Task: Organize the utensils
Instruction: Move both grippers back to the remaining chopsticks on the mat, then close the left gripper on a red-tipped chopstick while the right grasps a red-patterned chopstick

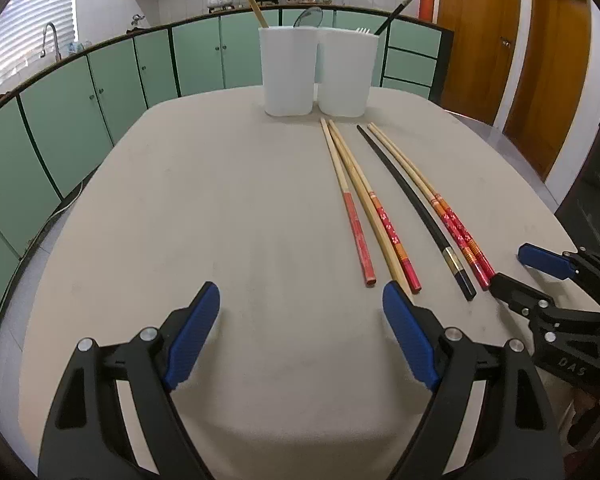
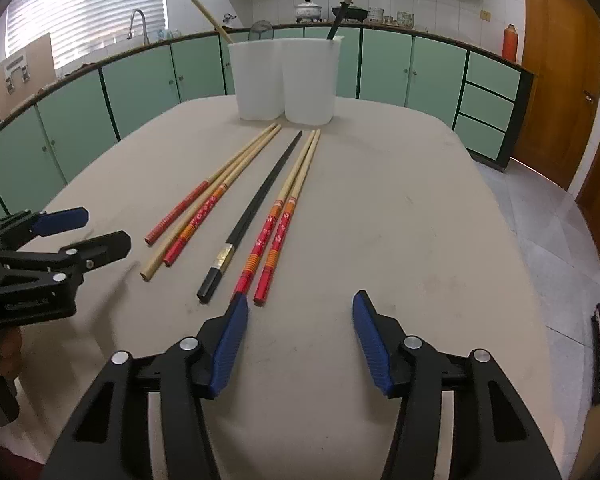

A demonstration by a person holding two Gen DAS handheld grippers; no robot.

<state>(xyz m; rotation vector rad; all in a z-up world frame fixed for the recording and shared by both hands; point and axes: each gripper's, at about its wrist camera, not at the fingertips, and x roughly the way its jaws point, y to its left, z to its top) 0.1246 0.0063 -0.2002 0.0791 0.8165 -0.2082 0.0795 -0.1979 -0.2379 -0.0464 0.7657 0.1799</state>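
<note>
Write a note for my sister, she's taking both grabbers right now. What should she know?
Left gripper: open, empty, over bare table.
Right gripper: open, empty, near the ends of the rightmost red-handled chopsticks.
On the table: six loose chopsticks, including the black chopstick and a plain wooden chopstick.
Done: the white holders at the far edge already hold a few utensils.
Left: put the six chopsticks into the holders.

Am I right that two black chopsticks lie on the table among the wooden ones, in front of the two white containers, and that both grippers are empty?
Not quite: only one black chopstick lies on the table; the right wrist view shows it among the wooden chopsticks. A second black one stands inside a white container. The left gripper and right gripper are indeed empty.
</note>
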